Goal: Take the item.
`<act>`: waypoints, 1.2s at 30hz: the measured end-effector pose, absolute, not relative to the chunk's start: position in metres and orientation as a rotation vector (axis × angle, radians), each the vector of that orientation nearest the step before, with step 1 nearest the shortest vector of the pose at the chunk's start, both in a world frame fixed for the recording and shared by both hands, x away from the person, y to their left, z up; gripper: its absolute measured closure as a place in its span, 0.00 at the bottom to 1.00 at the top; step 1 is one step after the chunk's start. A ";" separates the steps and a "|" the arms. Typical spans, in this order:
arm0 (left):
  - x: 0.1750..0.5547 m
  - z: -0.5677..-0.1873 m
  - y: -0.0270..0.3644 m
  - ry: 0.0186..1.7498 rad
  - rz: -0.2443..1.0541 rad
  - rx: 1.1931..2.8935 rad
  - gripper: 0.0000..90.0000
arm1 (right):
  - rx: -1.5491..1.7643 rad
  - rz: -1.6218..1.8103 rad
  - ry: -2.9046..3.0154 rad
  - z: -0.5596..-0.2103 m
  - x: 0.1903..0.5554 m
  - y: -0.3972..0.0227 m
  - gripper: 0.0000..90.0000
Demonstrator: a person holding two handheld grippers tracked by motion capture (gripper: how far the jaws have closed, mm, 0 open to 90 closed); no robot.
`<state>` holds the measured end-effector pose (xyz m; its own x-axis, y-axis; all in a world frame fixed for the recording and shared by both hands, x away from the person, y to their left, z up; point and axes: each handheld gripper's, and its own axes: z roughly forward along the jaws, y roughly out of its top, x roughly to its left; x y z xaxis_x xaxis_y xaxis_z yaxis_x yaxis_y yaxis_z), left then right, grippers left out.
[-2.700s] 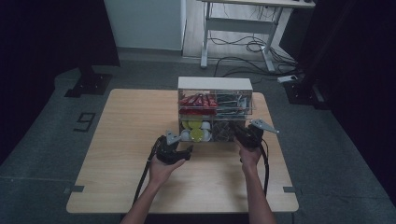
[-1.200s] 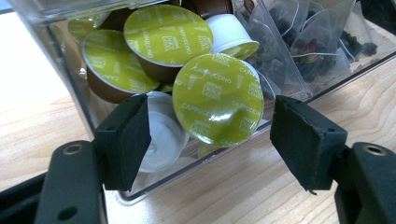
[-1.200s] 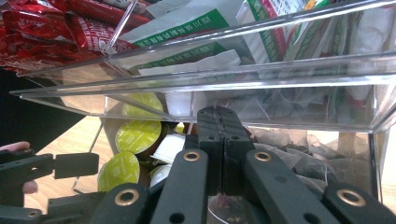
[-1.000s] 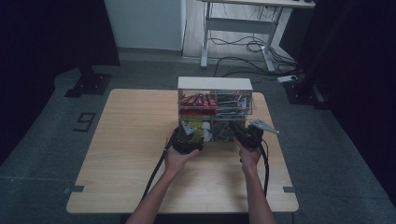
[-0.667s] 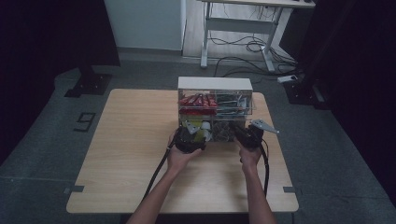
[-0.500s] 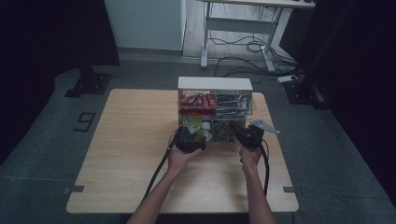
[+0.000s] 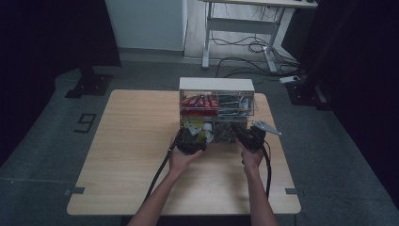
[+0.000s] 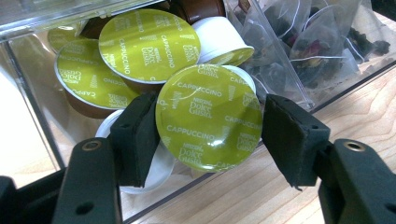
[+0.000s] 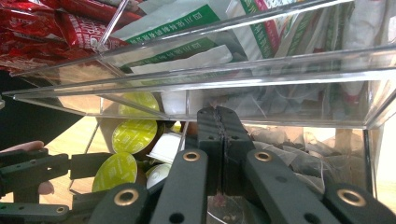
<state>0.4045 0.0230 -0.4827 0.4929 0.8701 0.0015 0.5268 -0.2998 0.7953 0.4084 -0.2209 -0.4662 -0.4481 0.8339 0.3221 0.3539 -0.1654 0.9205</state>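
The left gripper (image 8: 209, 135) is found with its jaws just closed in around a green-lidded cappuccino capsule (image 8: 208, 116). The left pad is in contact with the lid rim; at the right pad (image 8: 287, 137) contact appears made, though a hairline gap cannot be ruled out. The capsule lies tilted at the open front of the lower-left drawer of the clear acrylic organiser (image 7: 217, 84), resting on other capsules.

The right gripper (image 9: 219, 140) is clenched, jaws pressed flat together at the lower-right drawer; what they pinch, probably the drawer front, cannot be made out.

For the step in hand, the grip is judged best kept across the lid's widest line and the capsule drawn straight out toward the table edge, level, so neighbouring capsules are not dragged along and the foil is not dented.

Count, left gripper view: four green-lidded capsules, at least two white-bodied ones, one brown; several pyramid tea bags (image 8: 308, 51) alongside, number unclear.
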 end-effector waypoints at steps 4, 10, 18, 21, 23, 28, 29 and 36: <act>0.404 -0.483 0.025 1.141 0.564 1.972 0.43 | 1.354 1.644 1.713 -0.467 0.408 -0.220 0.97; 0.404 -0.484 0.026 1.136 0.556 1.969 0.43 | 1.361 1.646 1.714 -0.469 0.409 -0.220 0.96; 0.401 -0.480 0.029 1.143 0.575 1.941 0.50 | 1.362 1.648 1.716 -0.469 0.409 -0.220 0.96; 0.402 -0.480 0.032 1.147 0.569 1.935 0.50 | 1.363 1.647 1.715 -0.469 0.409 -0.220 0.96; 0.404 -0.481 0.033 1.152 0.550 1.940 0.48 | 1.364 1.647 1.714 -0.470 0.410 -0.220 0.96; 0.406 -0.484 0.028 1.134 0.553 1.958 0.42 | 1.365 1.648 1.714 -0.470 0.410 -0.220 0.96; 0.406 -0.484 0.027 1.128 0.557 1.961 0.41 | 1.365 1.648 1.714 -0.470 0.410 -0.220 0.96; 0.409 -0.487 0.018 1.126 0.588 1.972 0.42 | 1.367 1.650 1.715 -0.470 0.409 -0.221 0.96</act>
